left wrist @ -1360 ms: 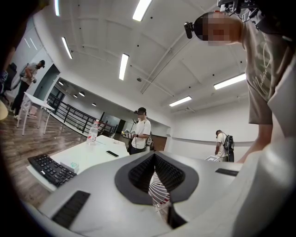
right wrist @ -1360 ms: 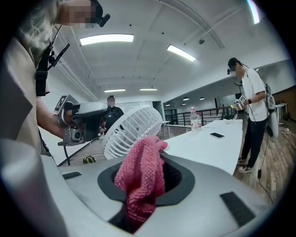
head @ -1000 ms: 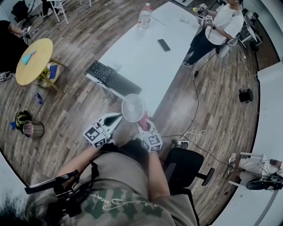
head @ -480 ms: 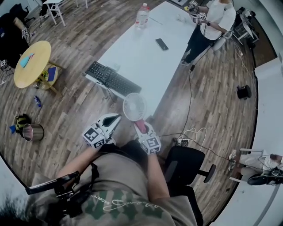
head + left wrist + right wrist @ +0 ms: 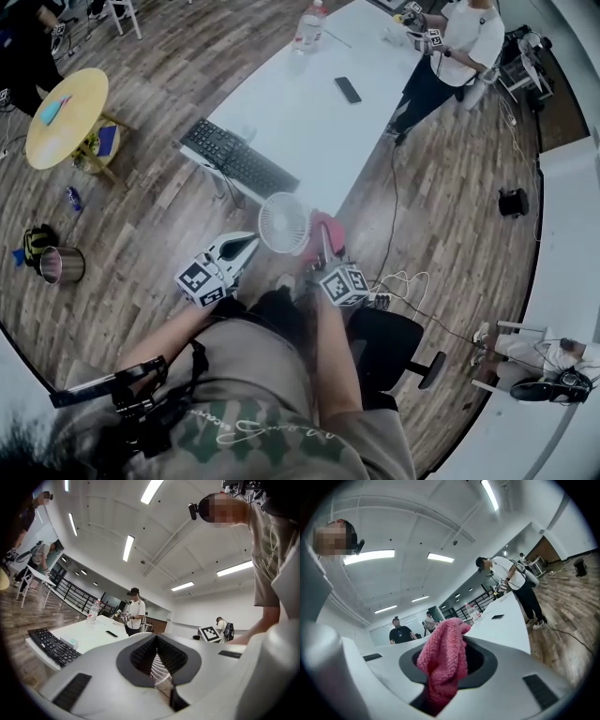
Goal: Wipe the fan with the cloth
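Your left hand-held gripper (image 5: 156,651) has its dark pads pressed together on the thin white wire ribs of the fan (image 5: 158,670). The white counter (image 5: 91,637) carries a black keyboard (image 5: 51,646) at its near end, a dark phone (image 5: 111,633) toward its middle and a clear bottle (image 5: 93,611) at its far end. A person in a white shirt (image 5: 135,616) stands at the counter's far side.

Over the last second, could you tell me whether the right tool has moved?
Yes. In the head view, the right tool and its pink cloth went from under the fan up to the fan's right side.
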Demonstrator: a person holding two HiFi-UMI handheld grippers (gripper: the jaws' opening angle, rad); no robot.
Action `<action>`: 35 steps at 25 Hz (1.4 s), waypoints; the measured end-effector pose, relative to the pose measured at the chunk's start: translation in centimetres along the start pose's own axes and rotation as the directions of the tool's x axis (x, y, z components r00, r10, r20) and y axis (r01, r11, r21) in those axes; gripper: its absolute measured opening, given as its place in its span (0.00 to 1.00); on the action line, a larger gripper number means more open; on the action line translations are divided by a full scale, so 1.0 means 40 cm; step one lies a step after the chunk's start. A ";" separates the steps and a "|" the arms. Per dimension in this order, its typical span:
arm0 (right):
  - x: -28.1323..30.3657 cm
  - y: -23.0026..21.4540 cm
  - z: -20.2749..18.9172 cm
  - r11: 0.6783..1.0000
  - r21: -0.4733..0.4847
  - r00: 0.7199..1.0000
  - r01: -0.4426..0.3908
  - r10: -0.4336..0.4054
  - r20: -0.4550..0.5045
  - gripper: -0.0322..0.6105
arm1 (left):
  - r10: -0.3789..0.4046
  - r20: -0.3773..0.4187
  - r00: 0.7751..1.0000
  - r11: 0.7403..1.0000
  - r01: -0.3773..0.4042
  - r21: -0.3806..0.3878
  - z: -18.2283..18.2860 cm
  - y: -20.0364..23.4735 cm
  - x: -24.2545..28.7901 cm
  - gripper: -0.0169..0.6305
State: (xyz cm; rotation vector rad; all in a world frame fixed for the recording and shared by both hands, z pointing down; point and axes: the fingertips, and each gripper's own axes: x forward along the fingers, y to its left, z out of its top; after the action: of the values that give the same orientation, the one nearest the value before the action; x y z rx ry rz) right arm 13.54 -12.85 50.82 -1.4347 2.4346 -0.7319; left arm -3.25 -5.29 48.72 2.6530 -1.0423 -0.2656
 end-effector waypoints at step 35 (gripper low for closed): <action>-0.060 0.037 -0.179 0.987 0.101 0.985 -0.127 0.138 -0.108 0.20 | -0.048 -0.033 0.998 0.998 0.050 0.046 -0.010 -0.008 0.011 0.01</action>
State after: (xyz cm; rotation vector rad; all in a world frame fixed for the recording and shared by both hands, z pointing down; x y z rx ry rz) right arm 10.57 -8.00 56.00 -1.2140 2.5148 -0.9078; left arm -2.63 -5.30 48.98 2.7182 -0.9866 -0.2100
